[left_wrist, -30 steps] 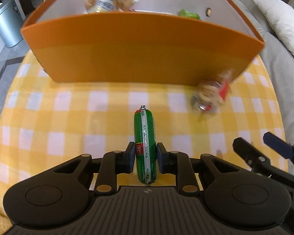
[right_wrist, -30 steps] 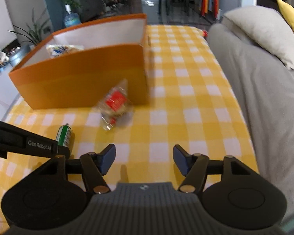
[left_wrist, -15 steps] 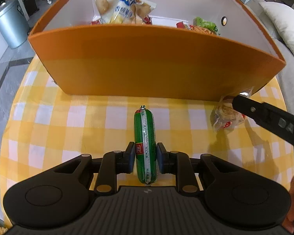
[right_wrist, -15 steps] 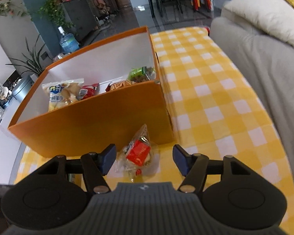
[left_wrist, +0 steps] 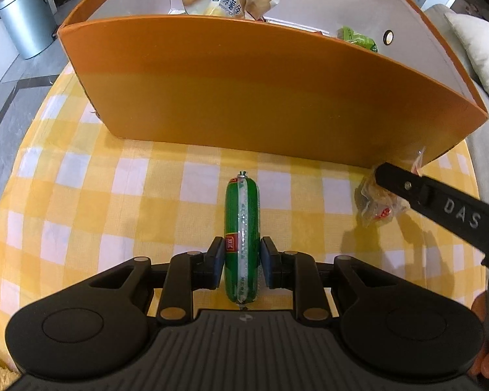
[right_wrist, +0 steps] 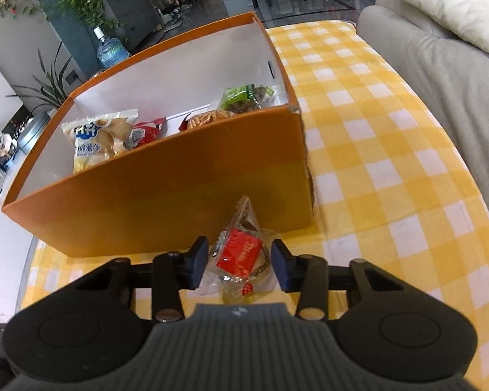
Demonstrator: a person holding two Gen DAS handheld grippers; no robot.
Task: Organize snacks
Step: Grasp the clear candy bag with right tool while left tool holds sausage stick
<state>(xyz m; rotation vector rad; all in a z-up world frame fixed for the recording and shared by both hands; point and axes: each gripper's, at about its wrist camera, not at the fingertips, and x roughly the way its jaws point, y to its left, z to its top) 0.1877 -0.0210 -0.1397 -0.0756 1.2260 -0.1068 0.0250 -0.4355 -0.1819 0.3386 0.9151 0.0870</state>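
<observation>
On the yellow-checked table [left_wrist: 81,195], near its front edge, the left gripper [left_wrist: 241,260] is clamped on a green sausage [left_wrist: 242,224], which points away toward the orange box [left_wrist: 244,91]. A small red label sits on the sausage just by the left finger; its print is too small to read.

The right gripper [right_wrist: 241,265] stands with its jaws apart around a clear packet [right_wrist: 241,257] that lies on the cloth against the box's near wall, close to the box's right corner. Whether the pads touch the wrapper cannot be told. The packet's red label carries yellow characters, not legible. In the left wrist view the same packet [left_wrist: 375,202] lies to the right of the sausage, partly behind the right gripper's black arm, which bears the raised letters "DAS".

Inside the box lie a chip bag [right_wrist: 97,140] printed with blue and Chinese writing, a red packet [right_wrist: 145,133], an orange snack [right_wrist: 208,119] and a green packet [right_wrist: 244,97].
</observation>
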